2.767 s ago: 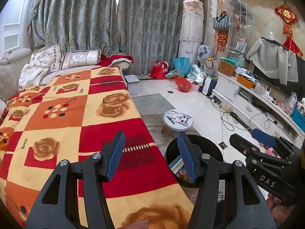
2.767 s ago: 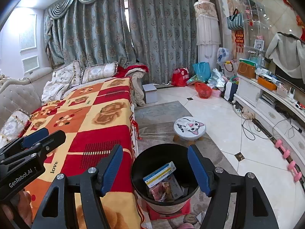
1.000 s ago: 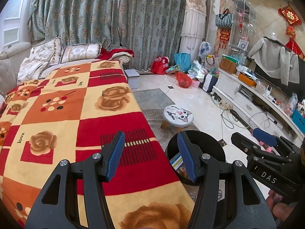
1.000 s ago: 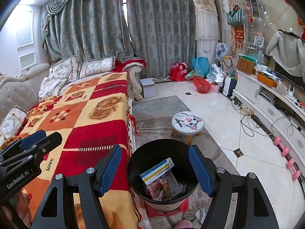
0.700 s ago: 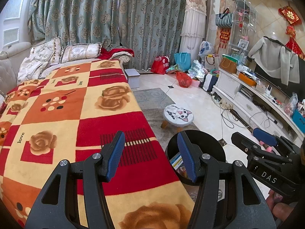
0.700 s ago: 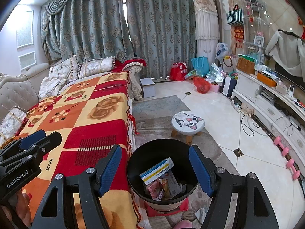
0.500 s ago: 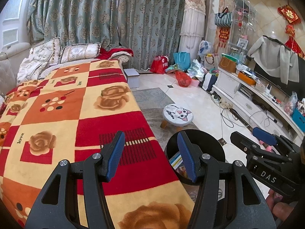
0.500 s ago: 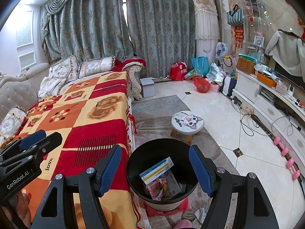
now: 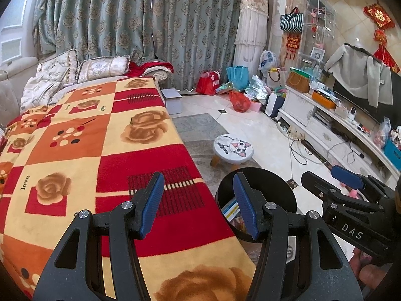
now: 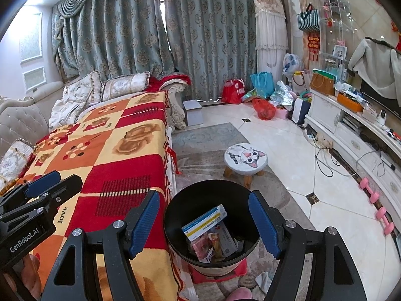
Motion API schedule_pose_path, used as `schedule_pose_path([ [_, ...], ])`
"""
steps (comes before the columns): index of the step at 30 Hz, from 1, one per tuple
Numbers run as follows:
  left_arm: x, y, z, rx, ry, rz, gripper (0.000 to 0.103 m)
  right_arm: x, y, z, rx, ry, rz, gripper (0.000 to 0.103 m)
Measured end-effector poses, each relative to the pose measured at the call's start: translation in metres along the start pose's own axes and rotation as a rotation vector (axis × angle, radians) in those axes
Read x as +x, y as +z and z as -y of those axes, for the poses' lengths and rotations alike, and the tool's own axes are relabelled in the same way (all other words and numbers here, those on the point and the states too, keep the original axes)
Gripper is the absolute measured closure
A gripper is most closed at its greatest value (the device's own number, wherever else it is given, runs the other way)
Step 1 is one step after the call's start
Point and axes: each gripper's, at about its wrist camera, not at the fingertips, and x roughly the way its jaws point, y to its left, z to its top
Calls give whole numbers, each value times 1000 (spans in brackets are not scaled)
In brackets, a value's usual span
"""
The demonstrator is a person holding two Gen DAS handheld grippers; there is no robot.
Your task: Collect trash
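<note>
A round black bin stands upright beside the bed, holding a blue-and-white box and crumpled wrappers.

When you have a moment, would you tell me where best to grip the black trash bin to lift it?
Probably the black trash bin's open rim, from above: one finger inside, one outside. The thin lip on its side nearest the blanket looks clear of the trash inside.
</note>
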Motion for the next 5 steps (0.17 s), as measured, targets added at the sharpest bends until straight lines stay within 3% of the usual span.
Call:
schedule_pose_path([
  [5, 2, -1, -5, -12, 0, -11, 47, 3, -2, -2, -7, -1, -13, 32],
])
